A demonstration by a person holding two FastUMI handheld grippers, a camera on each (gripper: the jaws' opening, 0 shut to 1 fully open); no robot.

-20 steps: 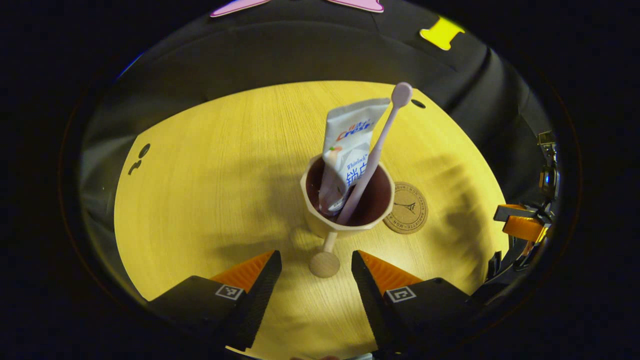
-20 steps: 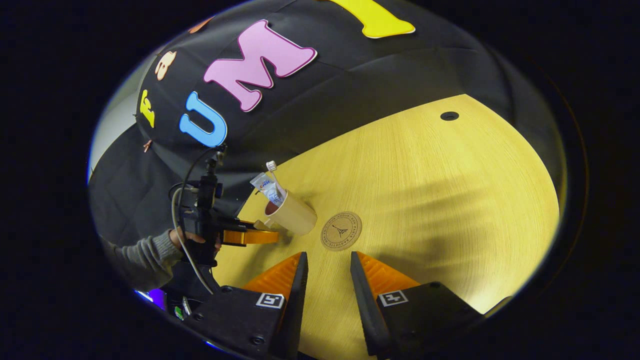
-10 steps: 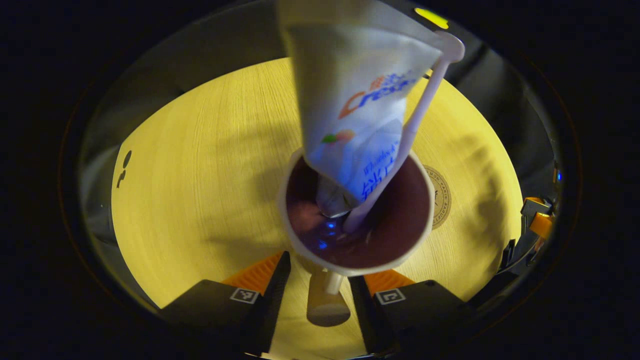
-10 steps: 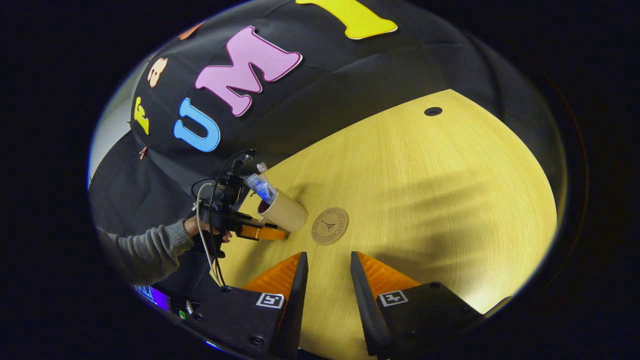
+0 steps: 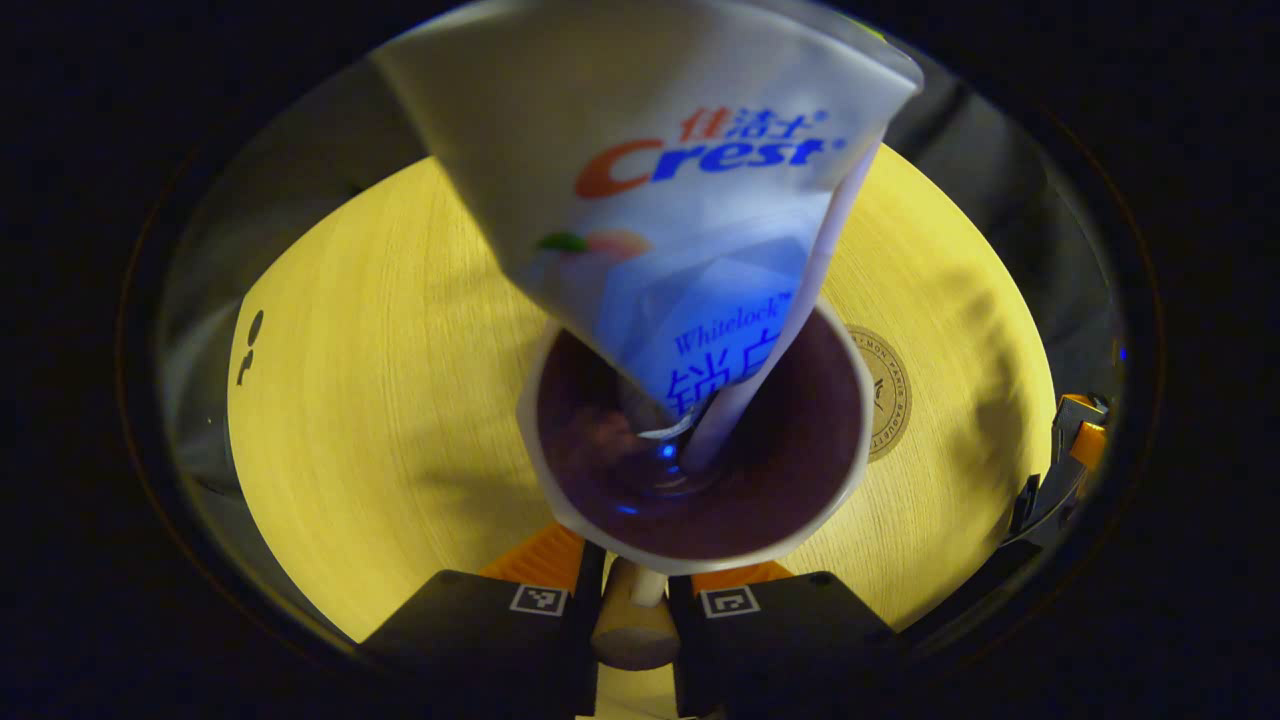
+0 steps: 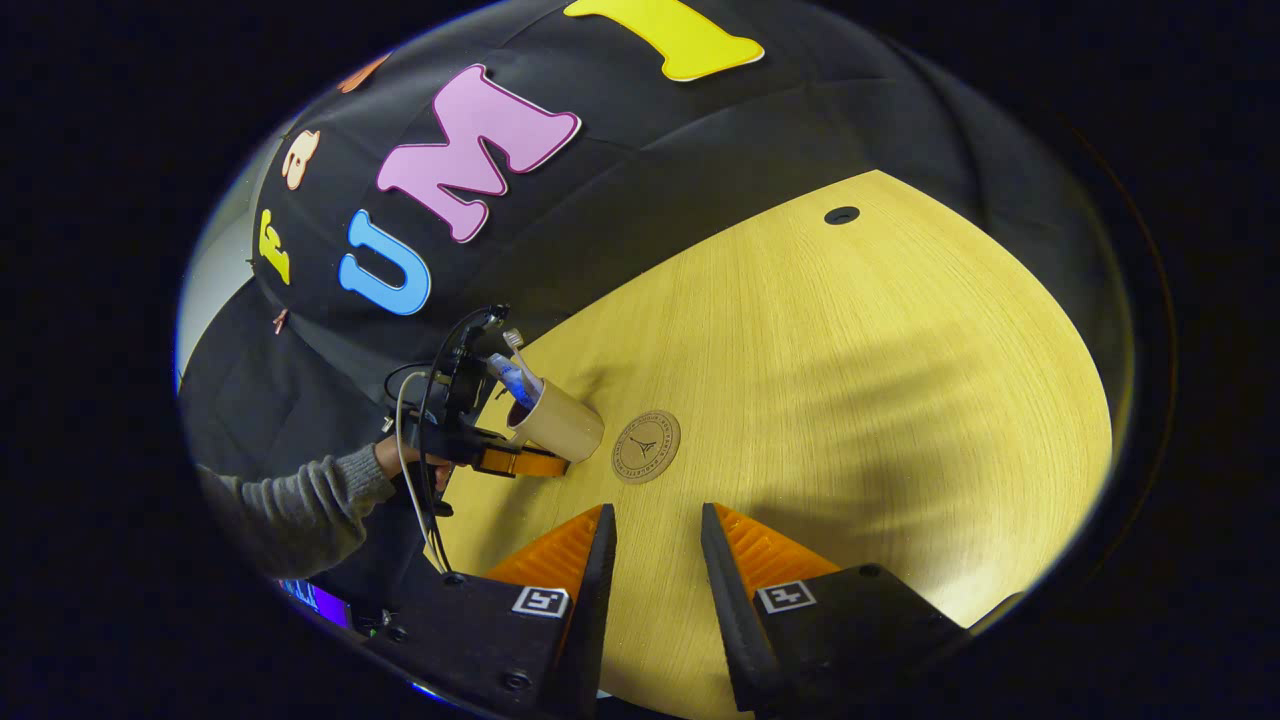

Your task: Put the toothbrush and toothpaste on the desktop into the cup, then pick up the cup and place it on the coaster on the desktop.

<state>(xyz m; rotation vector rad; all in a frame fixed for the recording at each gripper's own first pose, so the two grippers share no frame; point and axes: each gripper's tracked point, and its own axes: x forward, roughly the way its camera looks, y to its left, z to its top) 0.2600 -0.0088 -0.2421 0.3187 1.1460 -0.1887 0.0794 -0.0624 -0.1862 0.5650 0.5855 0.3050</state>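
A cream cup (image 5: 790, 450) with a dark inside looms close in the left gripper view. It holds a white toothpaste tube (image 5: 660, 200) and a pale toothbrush (image 5: 805, 300). My left gripper (image 5: 632, 612) is shut on the cup's knobbed handle (image 5: 630, 635). The round cork coaster (image 5: 885, 390) lies on the table just right of the cup. The right gripper view shows the cup (image 6: 560, 425) leaning, left of the coaster (image 6: 646, 446), with the left gripper (image 6: 520, 462) at its base. My right gripper (image 6: 655, 560) hangs open over the table with nothing in it.
The yellow wooden table (image 6: 850, 400) has a small dark hole (image 6: 842, 215) near its far edge. A hand in a grey sleeve (image 6: 300, 500) holds the left gripper at the table's left edge. Black cloth walls the booth behind.
My left gripper moved forward to the cup and shut on its handle, so the cup and tube now loom large. The right gripper stayed open and barely shifted.
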